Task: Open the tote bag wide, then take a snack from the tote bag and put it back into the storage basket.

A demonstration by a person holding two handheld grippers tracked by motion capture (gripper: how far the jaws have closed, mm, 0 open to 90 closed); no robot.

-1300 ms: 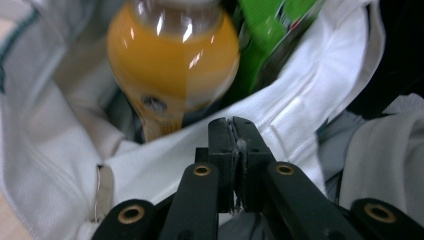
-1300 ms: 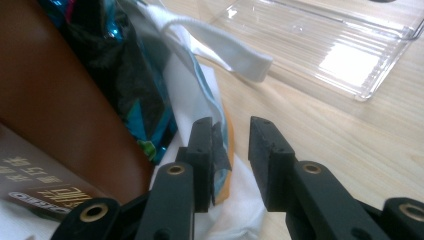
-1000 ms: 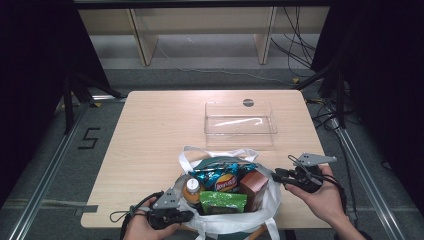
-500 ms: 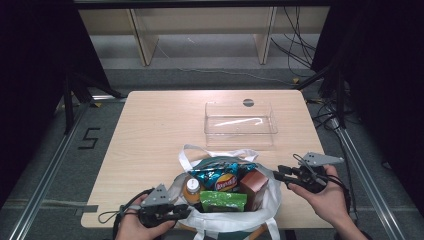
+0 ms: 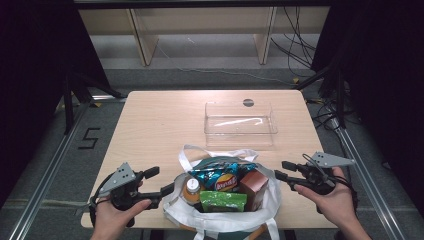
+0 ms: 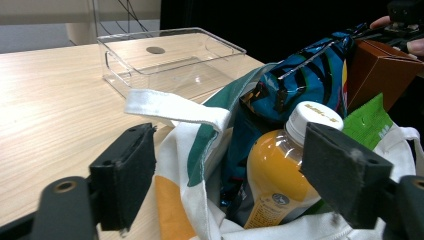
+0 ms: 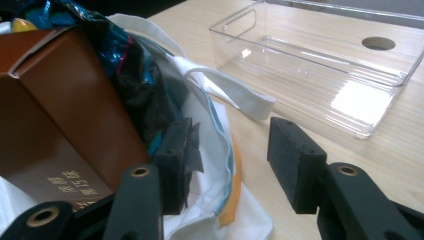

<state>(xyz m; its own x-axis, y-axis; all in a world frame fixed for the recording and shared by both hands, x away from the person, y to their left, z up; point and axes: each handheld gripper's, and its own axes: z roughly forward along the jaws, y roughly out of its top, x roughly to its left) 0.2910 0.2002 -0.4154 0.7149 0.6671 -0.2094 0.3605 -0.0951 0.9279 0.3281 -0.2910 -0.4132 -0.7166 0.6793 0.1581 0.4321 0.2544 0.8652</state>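
Note:
A white tote bag (image 5: 222,217) stands at the table's near edge, with a blue chip bag (image 5: 220,176), an orange juice bottle (image 5: 191,187), a brown box (image 5: 253,185) and a green packet (image 5: 223,201) inside. My left gripper (image 5: 160,181) is open at the bag's left side. In the left gripper view the bag's rim (image 6: 190,150) and the bottle (image 6: 280,175) lie between the spread jaws of my left gripper (image 6: 235,175). My right gripper (image 5: 282,170) is open just right of the bag. In its own view my right gripper (image 7: 235,162) has one pad beside the bag's cloth (image 7: 215,130) and the brown box (image 7: 60,115).
A clear plastic tray (image 5: 240,131) sits empty beyond the bag, seen also as the tray (image 6: 170,60) and the tray (image 7: 320,65). A round hole (image 5: 248,103) marks the tabletop behind it. Bare wood (image 5: 150,130) stretches left of the tray.
My left gripper has come up from the table's near edge and now sits at the bag's left side. The right gripper has hardly moved.

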